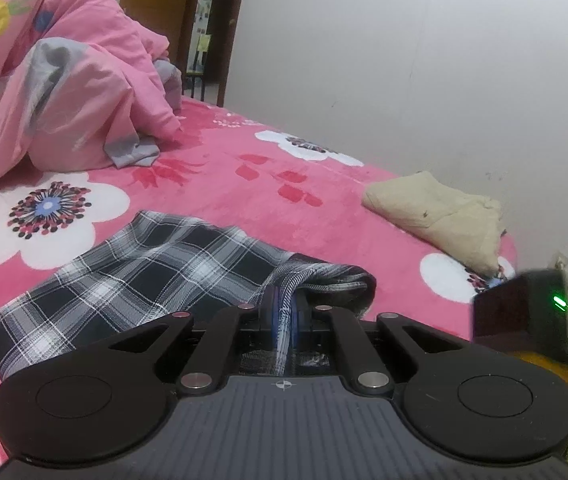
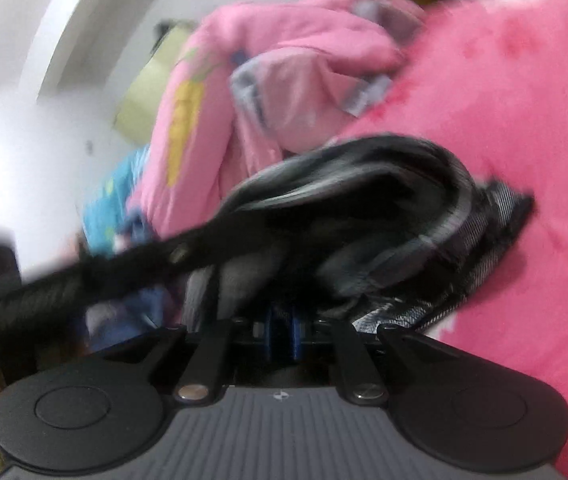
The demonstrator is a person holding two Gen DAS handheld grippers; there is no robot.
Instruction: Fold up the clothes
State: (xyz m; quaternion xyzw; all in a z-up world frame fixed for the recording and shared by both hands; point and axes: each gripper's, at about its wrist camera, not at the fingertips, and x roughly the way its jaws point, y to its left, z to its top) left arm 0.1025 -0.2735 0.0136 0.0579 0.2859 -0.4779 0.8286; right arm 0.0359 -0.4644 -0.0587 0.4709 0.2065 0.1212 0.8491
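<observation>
A black-and-white plaid garment [image 1: 144, 272] lies partly flat on the pink flowered bed cover [image 1: 244, 184]. My left gripper [image 1: 282, 314] is shut on its near folded edge, with a strip of plaid cloth pinched between the blue pads. The right gripper's black body [image 1: 523, 312], with a green light, shows at the right edge. The right wrist view is blurred. There the same plaid garment [image 2: 383, 184] bunches up just ahead of my right gripper [image 2: 282, 330], whose blue pads stand close together on grey cloth. The left gripper's dark body [image 2: 64, 292] crosses that view at the left.
A heap of pink quilt [image 1: 64, 80] fills the bed's far left. A folded beige cloth [image 1: 443, 212] lies at the right near the white wall [image 1: 403, 60]. A doorway [image 1: 220, 28] opens beyond the bed.
</observation>
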